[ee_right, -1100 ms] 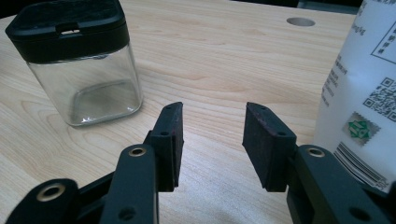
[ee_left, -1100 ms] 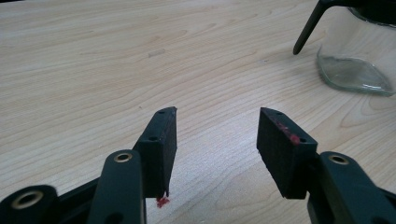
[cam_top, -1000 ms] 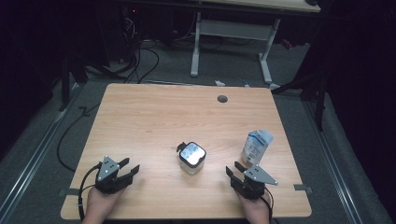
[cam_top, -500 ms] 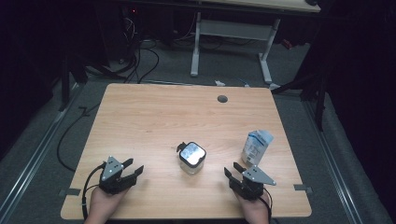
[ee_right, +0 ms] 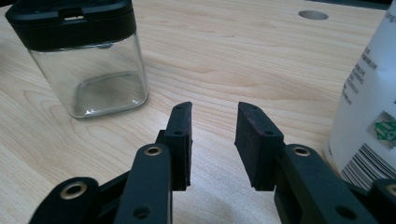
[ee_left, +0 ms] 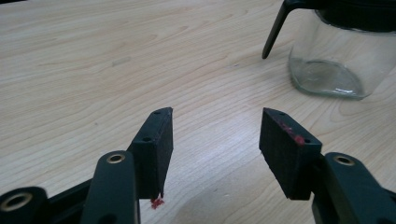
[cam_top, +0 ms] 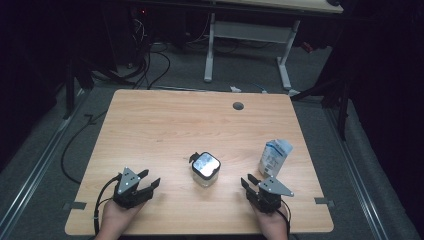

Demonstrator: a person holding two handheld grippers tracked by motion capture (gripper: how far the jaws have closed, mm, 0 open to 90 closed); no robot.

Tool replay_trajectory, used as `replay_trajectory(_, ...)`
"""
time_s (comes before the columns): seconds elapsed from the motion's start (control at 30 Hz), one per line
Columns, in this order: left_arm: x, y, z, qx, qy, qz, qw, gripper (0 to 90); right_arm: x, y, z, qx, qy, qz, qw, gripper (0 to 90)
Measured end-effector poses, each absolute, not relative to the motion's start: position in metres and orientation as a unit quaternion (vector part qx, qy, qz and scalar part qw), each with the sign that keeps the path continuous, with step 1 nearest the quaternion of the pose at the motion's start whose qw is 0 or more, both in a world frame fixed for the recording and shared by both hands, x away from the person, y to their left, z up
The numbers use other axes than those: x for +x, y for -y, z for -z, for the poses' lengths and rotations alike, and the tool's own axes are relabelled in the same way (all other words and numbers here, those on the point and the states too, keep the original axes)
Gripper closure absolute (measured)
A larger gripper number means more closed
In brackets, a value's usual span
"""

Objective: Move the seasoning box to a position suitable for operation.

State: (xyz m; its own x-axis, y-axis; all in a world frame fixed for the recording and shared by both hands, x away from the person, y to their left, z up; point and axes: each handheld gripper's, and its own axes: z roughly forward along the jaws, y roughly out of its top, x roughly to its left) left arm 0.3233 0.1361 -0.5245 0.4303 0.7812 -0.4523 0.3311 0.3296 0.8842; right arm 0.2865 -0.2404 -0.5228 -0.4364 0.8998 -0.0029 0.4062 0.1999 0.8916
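Glass jar [cam_top: 205, 169] stands between left tongs [cam_top: 148, 184] and right tongs [cam_top: 248, 182], both agape.

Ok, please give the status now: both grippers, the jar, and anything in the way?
Left gripper open, empty. Right gripper open, empty. Glass jar upright between them, lid on, untouched. White pouch stands beside right gripper.

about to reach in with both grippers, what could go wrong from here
The white pouch stands upright close beside the right gripper, so a forward sweep could likely tip it. The glass jar is smooth and empty, so it may slide or slip if a gripper pushes or pinches it. The left gripper has red residue on its pads, which might smear.
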Motion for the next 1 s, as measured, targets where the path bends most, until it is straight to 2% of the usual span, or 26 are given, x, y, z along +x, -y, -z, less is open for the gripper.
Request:
replay_trajectory(0.4,0.322,-0.134,0.522,0.548,-0.509,-0.164,0.644,43.1,0.289,0.237,0.521,0.447,-0.724,-0.447,0.277,69.9)
replay_trajectory(0.57,0.317,-0.135,0.517,0.549,-0.497,-0.153,0.655,46.5,0.288,0.230,0.521,0.439,-0.734,-0.436,0.280,69.9)
replay_trajectory(0.8,0.317,-0.126,0.515,0.556,-0.480,-0.169,0.657,46.4,0.288,0.226,0.520,0.437,-0.734,-0.437,0.281,69.0)
replay_trajectory(1.0,0.316,-0.116,0.512,0.557,-0.478,-0.141,0.665,46.0,0.288,0.225,0.521,0.438,-0.735,-0.441,0.273,67.2)
